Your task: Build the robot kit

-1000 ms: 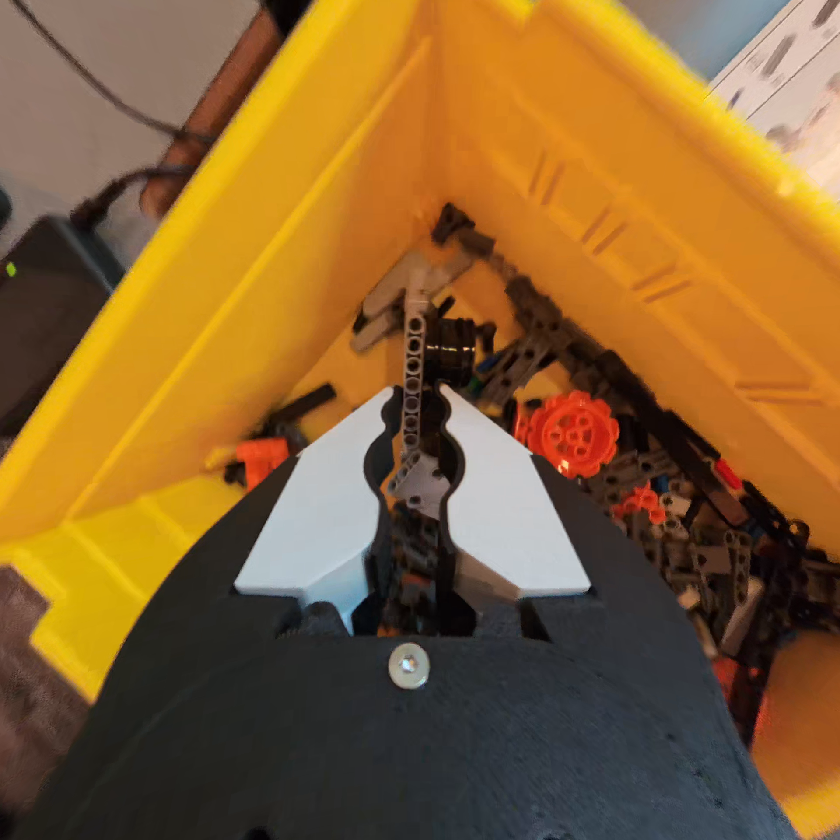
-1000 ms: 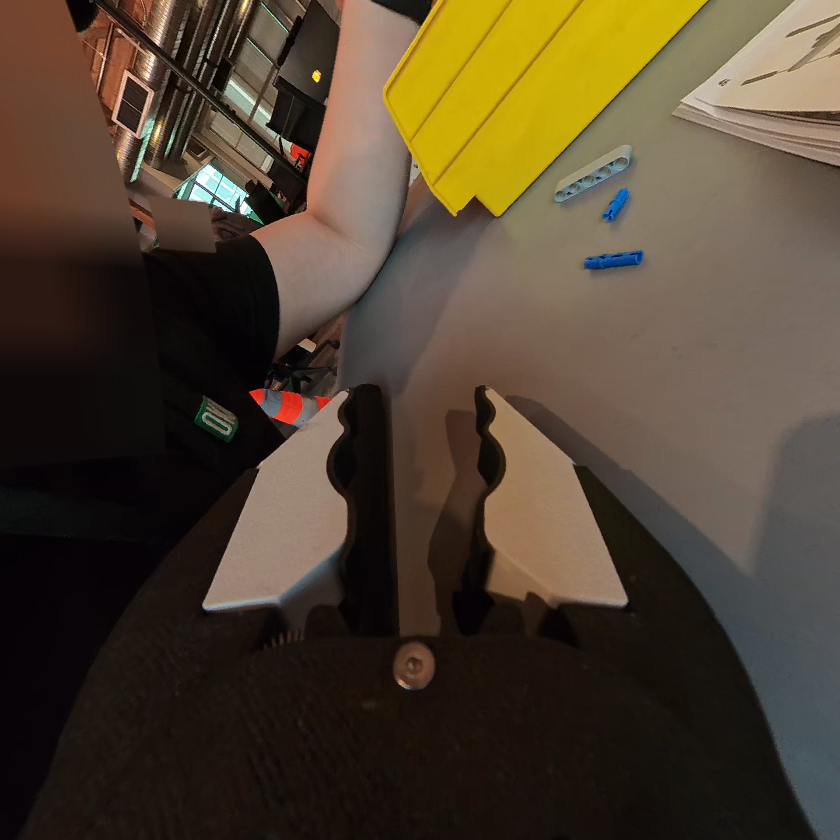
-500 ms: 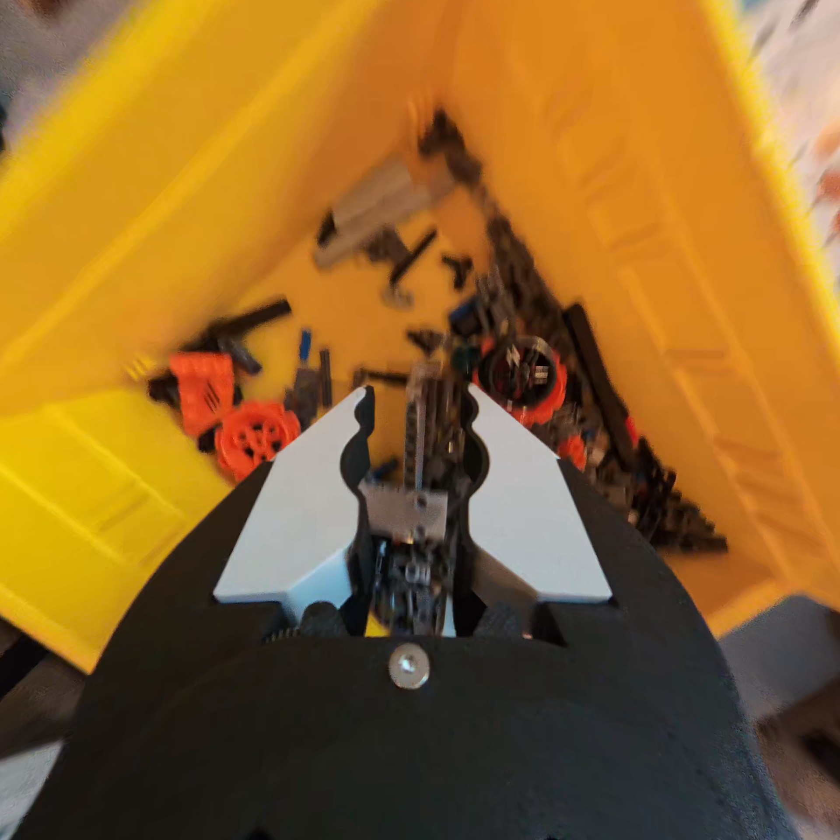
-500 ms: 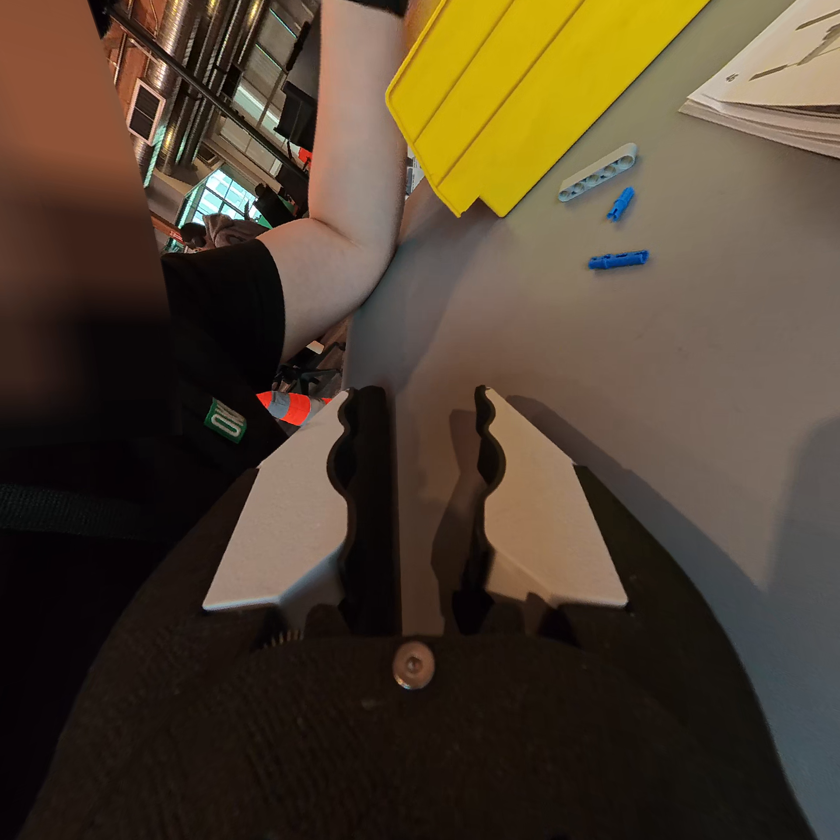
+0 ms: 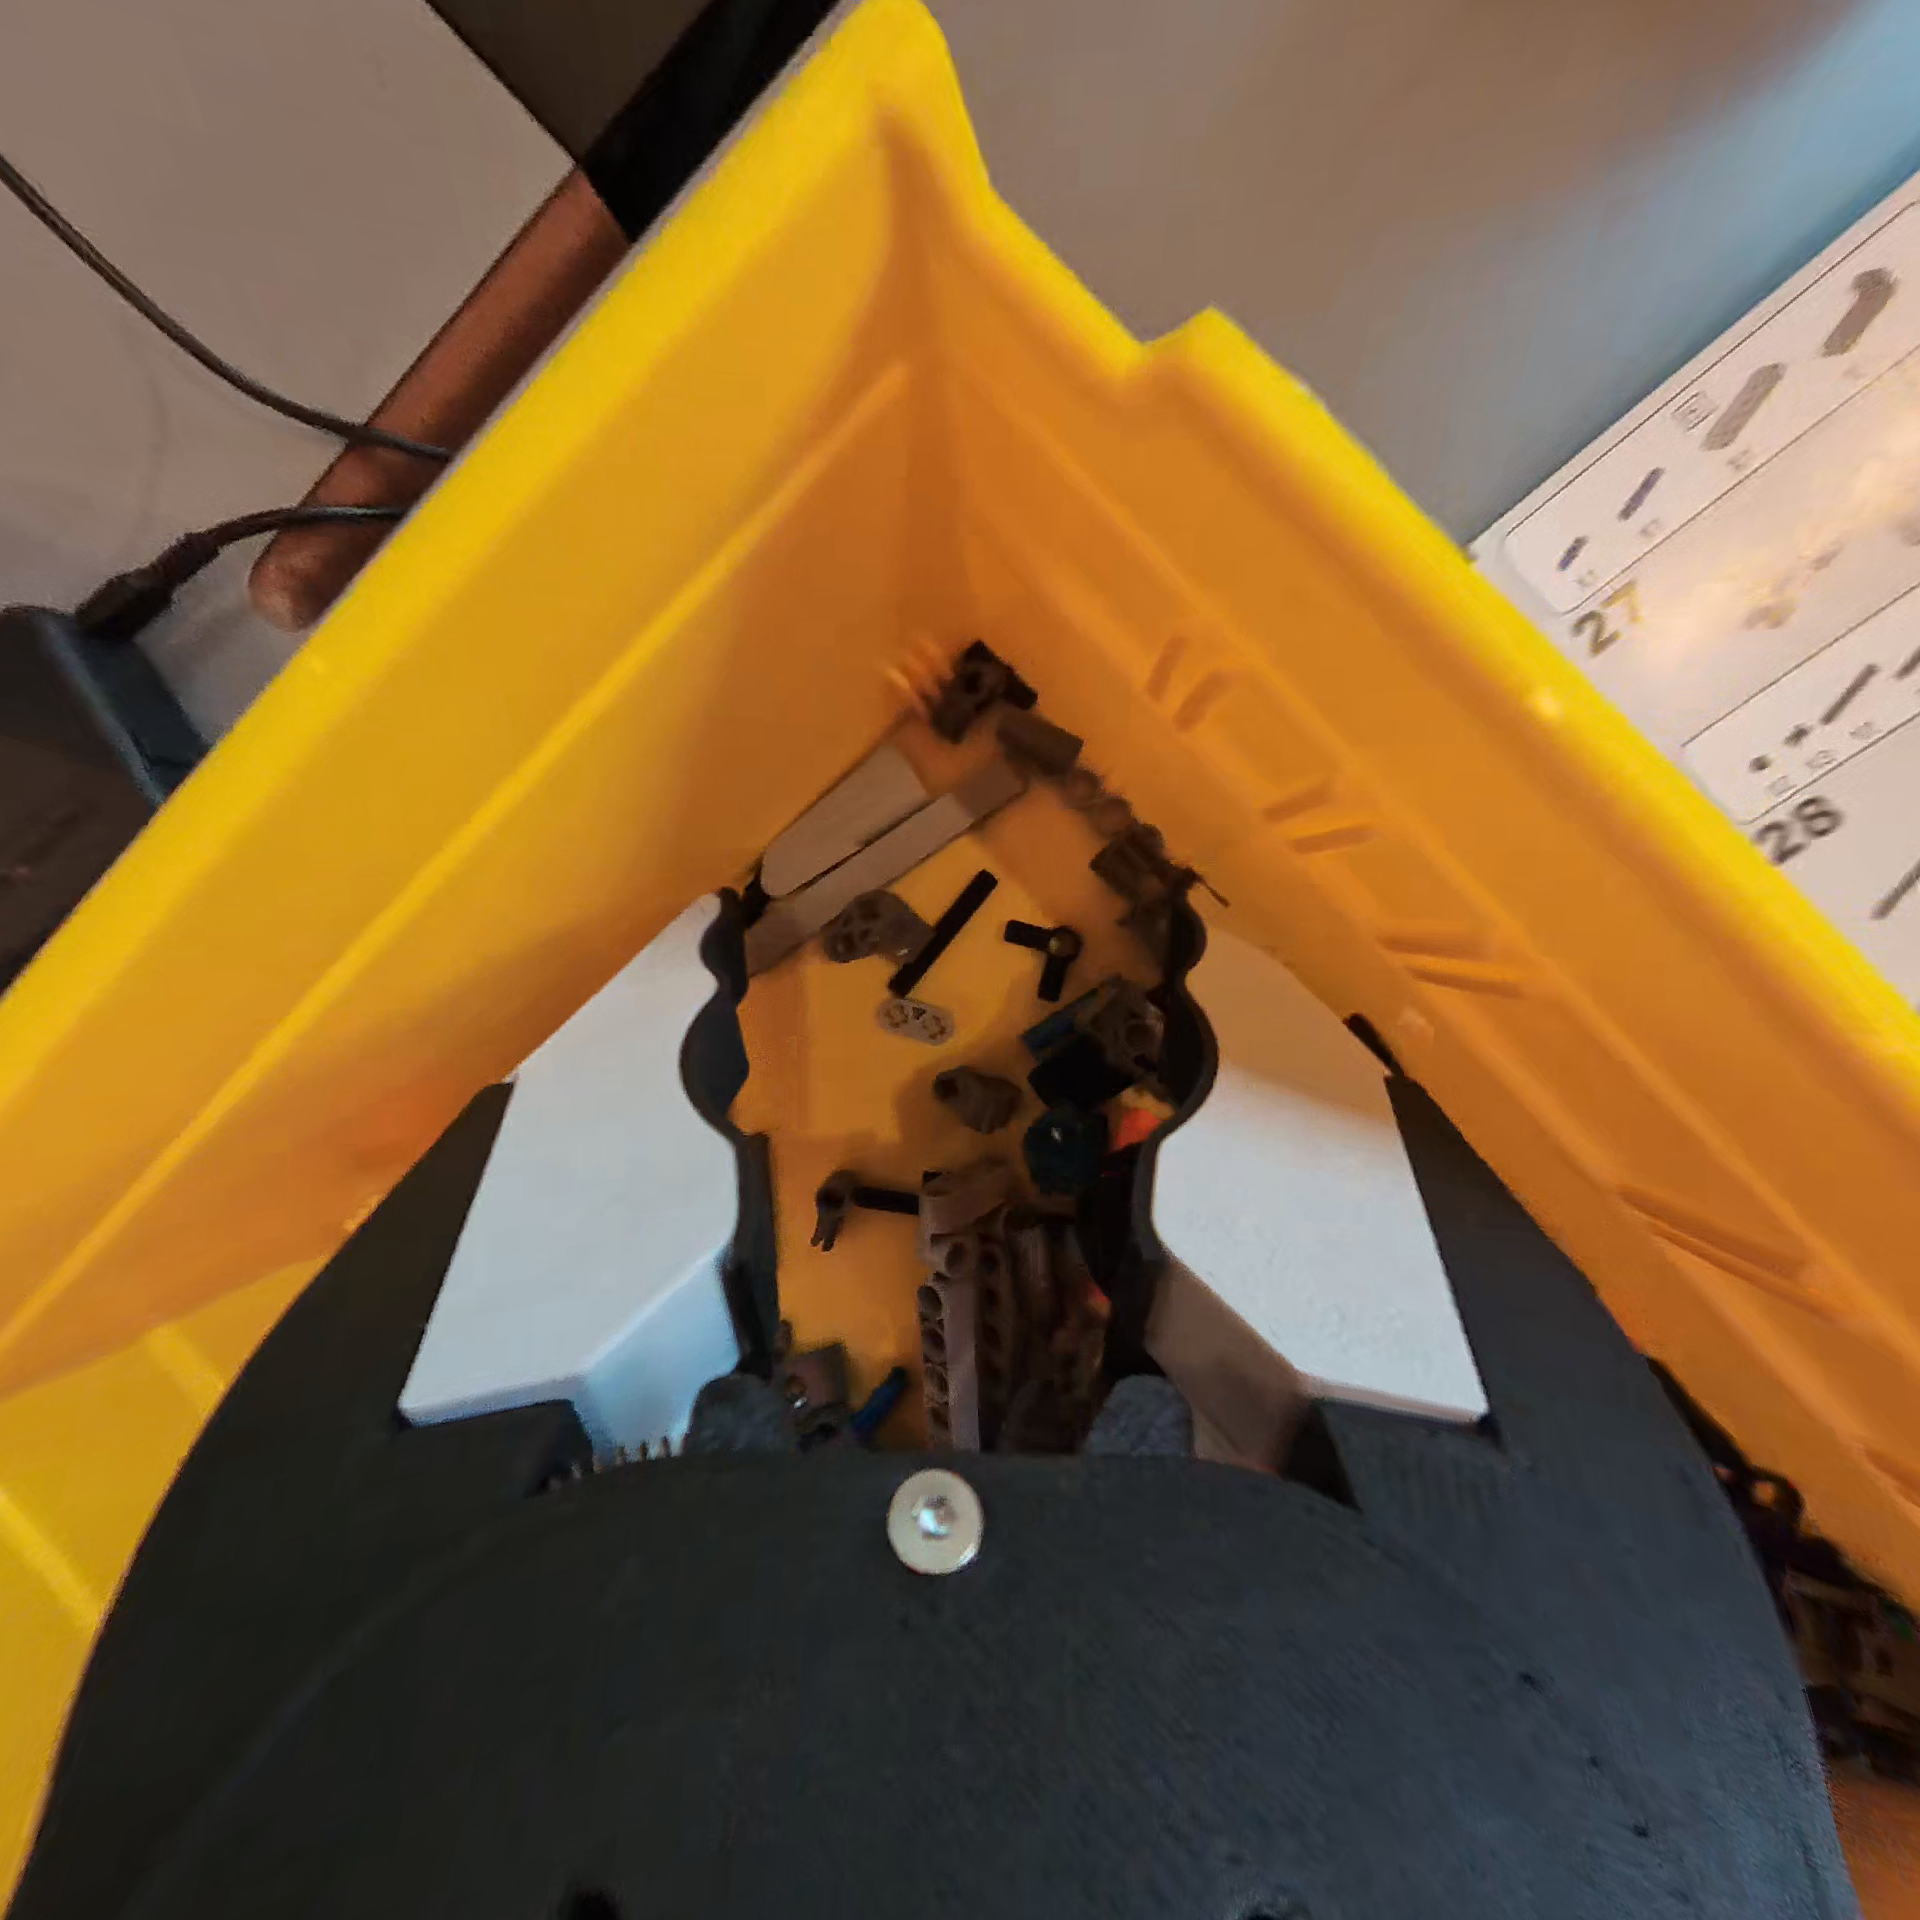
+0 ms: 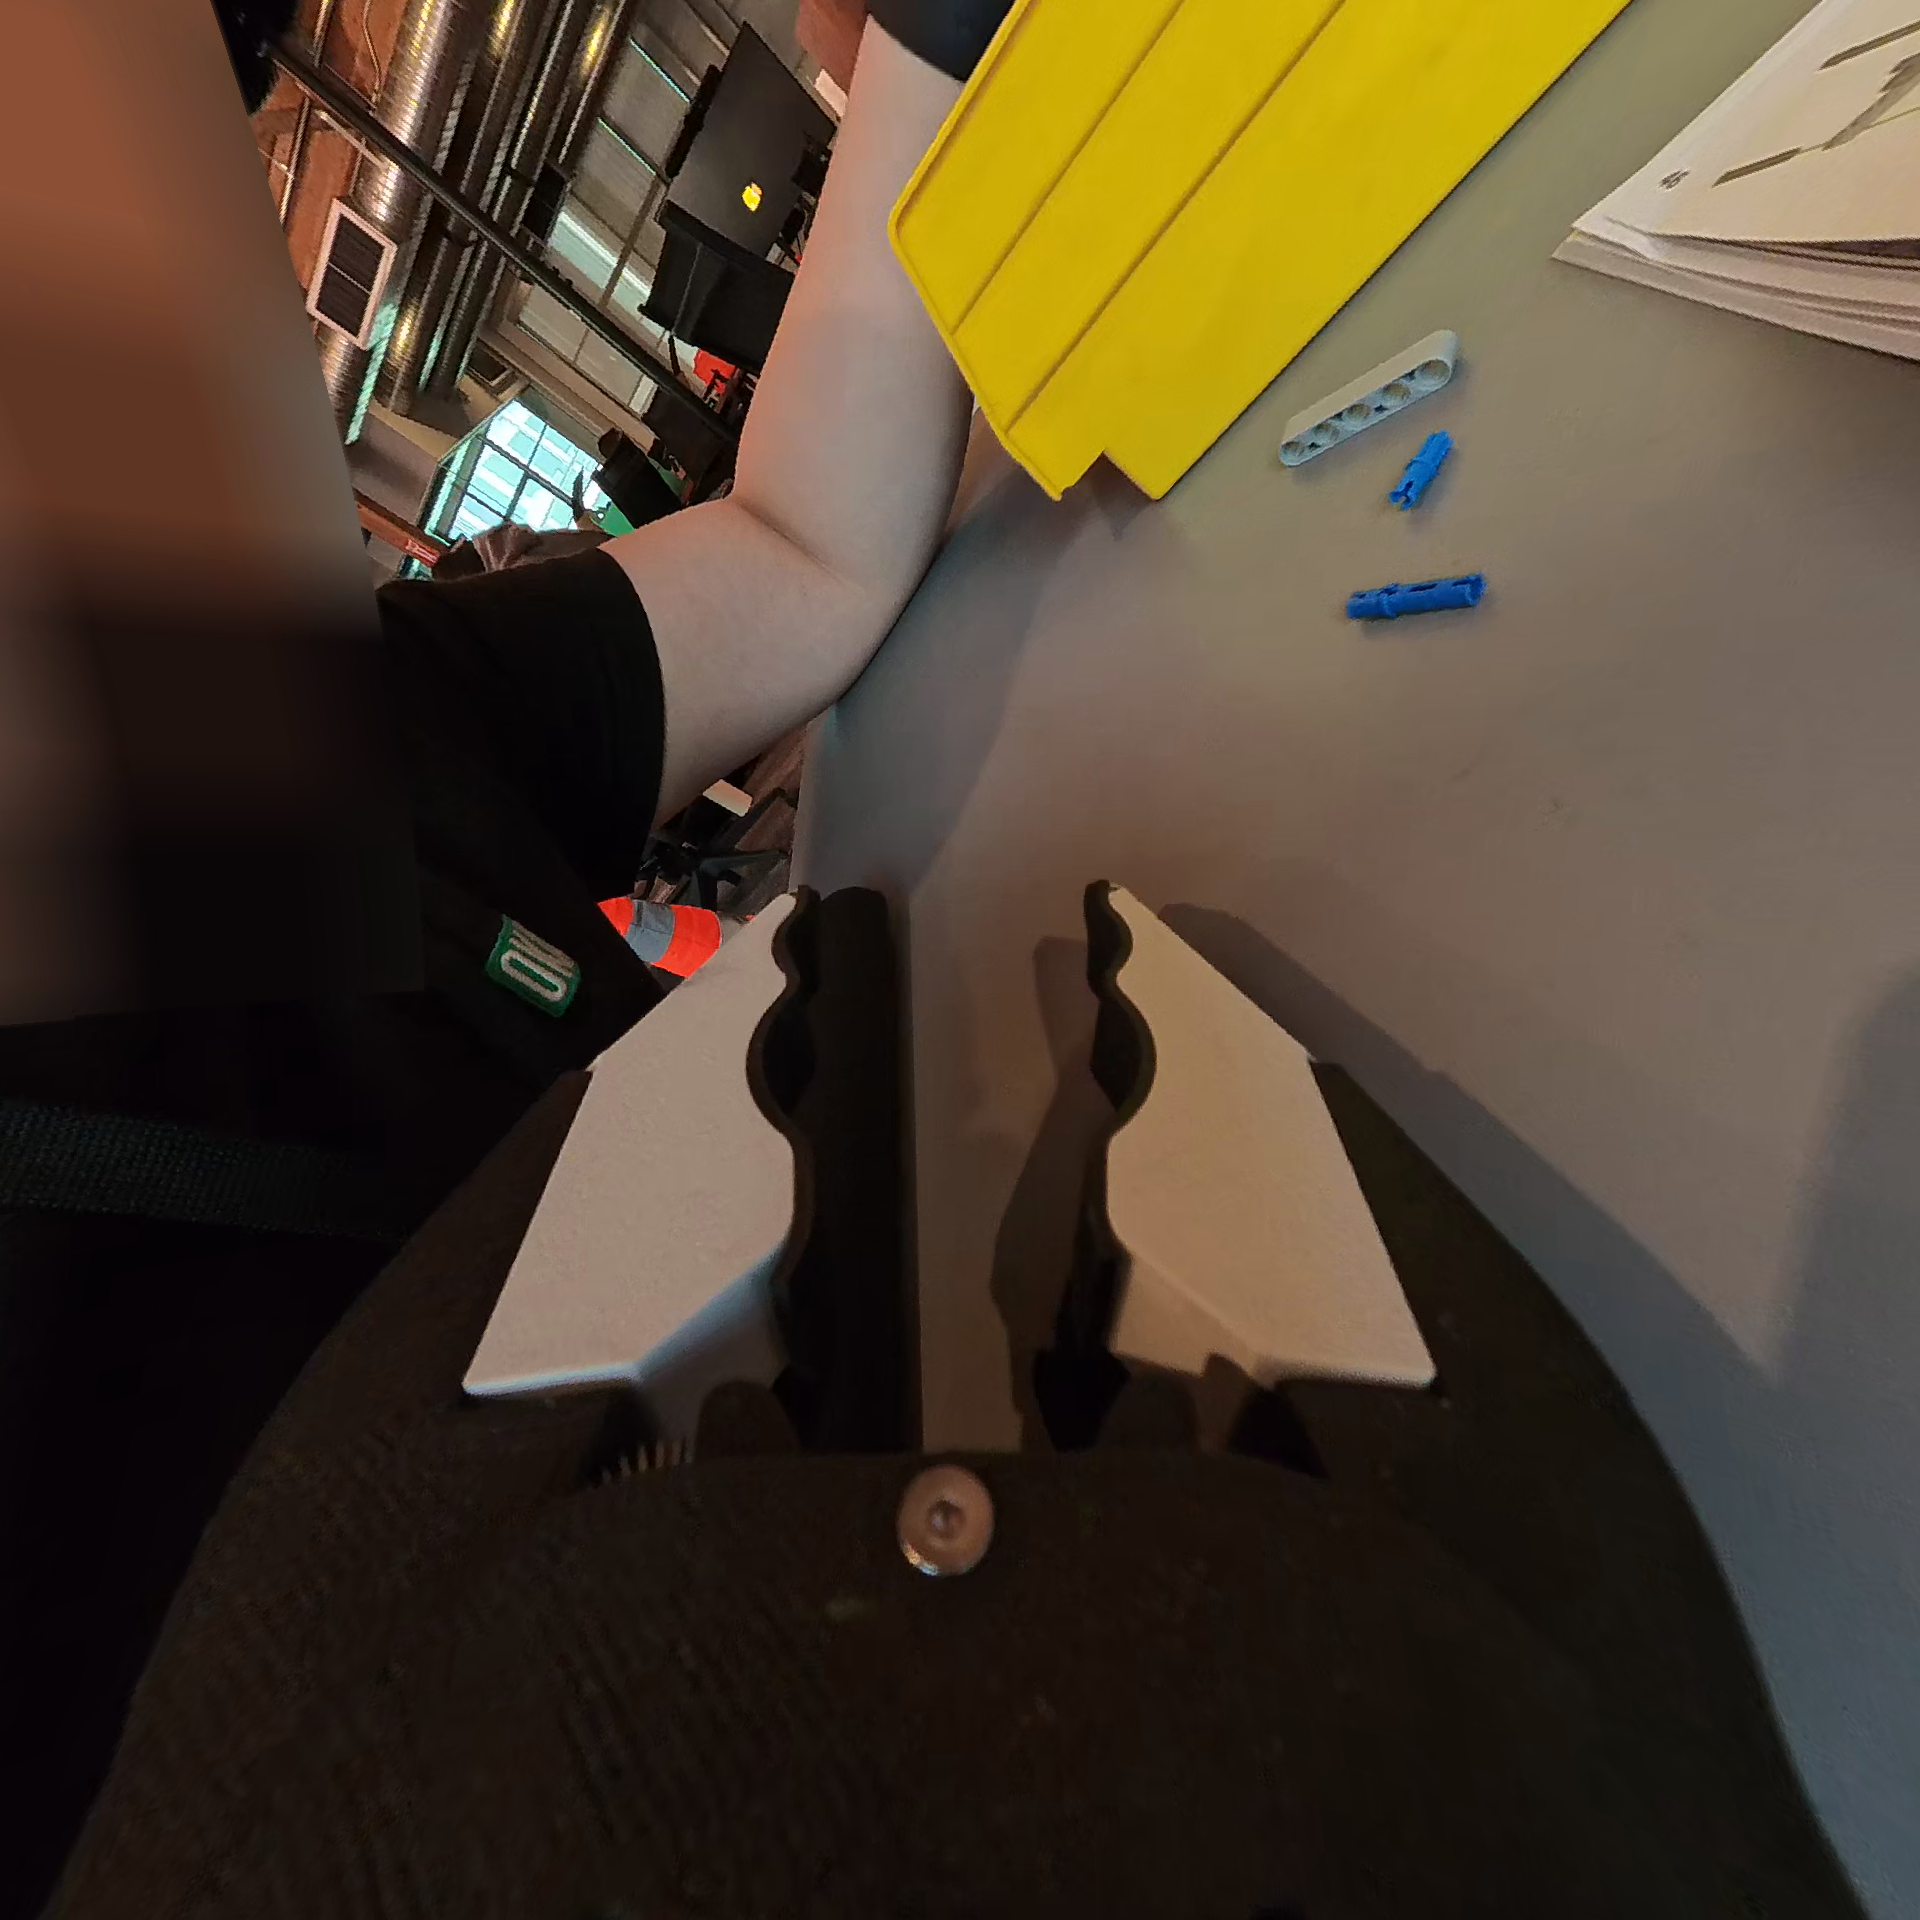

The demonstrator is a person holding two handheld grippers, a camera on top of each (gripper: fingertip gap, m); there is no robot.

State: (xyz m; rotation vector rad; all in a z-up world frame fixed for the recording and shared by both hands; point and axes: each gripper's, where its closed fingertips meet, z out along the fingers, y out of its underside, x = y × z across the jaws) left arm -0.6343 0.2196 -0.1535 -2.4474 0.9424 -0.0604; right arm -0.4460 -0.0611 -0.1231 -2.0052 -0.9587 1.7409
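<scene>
Left gripper [image 5: 951, 935]: fingers [image 5: 613, 1174] spread wide, nothing between them, lowered into a corner of a yellow plastic bin [image 5: 582, 665]. Between the finger bases lies a dark grey perforated beam [image 5: 951, 1340], its long axis running along the fingers toward the bin corner; other dark pieces are heaped against its right side. Farther along the gap, loose on the smooth bin floor: a small black pin connector [image 5: 852, 1205], a black round piece [image 5: 1060, 1143], a flat grey oval link [image 5: 914, 1020] and a thin black axle [image 5: 943, 931] set diagonally. In the corner, two light grey rectangular bars [image 5: 883, 821] lie side by side against the left wall. Beyond the bin's right wall, a printed instruction sheet [image 5: 1766, 582]; beyond the left wall, a black cable [image 5: 208, 364].

Right gripper [image 6: 992, 909]: white fingers [image 6: 665, 1174] with black scalloped inner pads, held apart and empty over a matte grey counter [image 6: 1351, 883]. Well ahead on the counter lie a blue pin [image 6: 1415, 597], lengthwise left to right, a shorter blue pin [image 6: 1419, 468], and a light grey five-hole beam [image 6: 1369, 398], pointing up to the right. Just beyond stands the yellow bin's ribbed outer wall [image 6: 1195, 208], with a stack of paper booklets [image 6: 1787, 208] to its right. A person's bare arm [image 6: 831, 499] is seen at the counter edge, left.
</scene>
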